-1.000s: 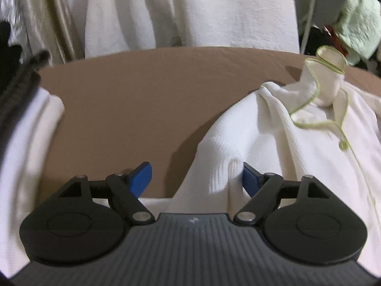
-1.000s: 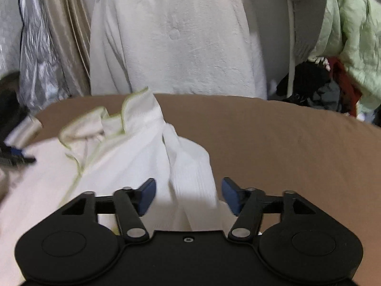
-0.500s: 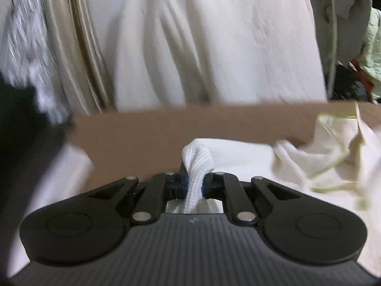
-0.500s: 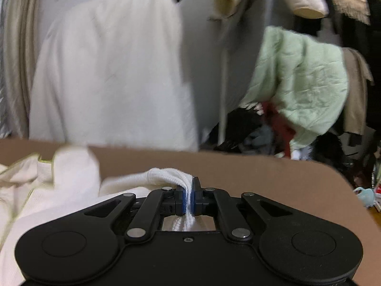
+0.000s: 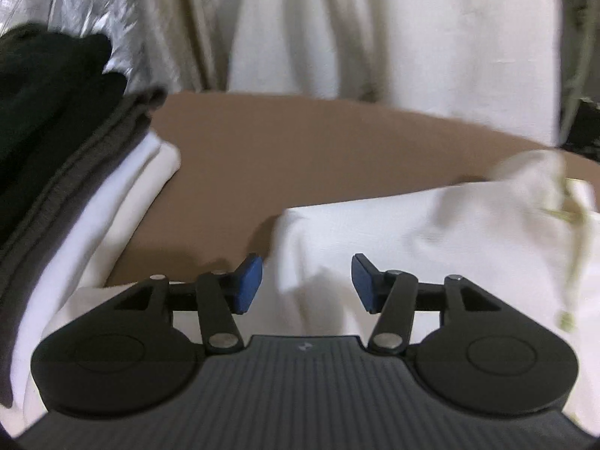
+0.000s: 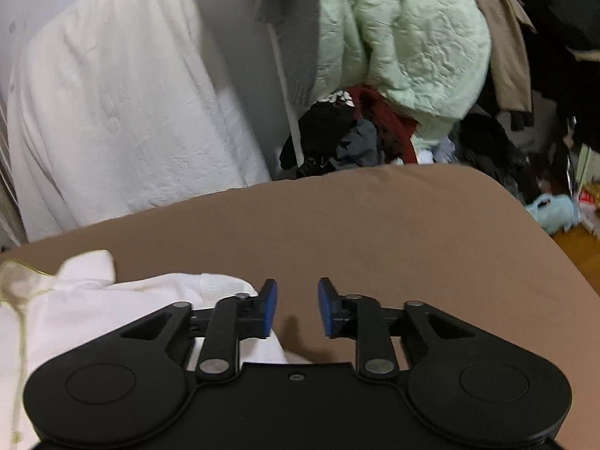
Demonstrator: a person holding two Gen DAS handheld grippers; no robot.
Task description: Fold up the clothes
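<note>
Both tools, left tool [image 5: 306, 281] and right tool [image 6: 294, 307], are released; the white shirt [image 5: 431, 232] looks soft and light, so better take its folded edge.

Left gripper [image 5: 306, 281]: black linkage arms showing silver pivot screws, blue pads on the jaws, two round black discs, ribbed dark-grey housing carrying a small pale logo. Right gripper [image 6: 294, 307]: same black arms, silver screws, blue pads, discs; smooth black housing showing one centre screw.

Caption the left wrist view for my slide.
Open left tongs over a white ribbed shirt on the brown table.
</note>
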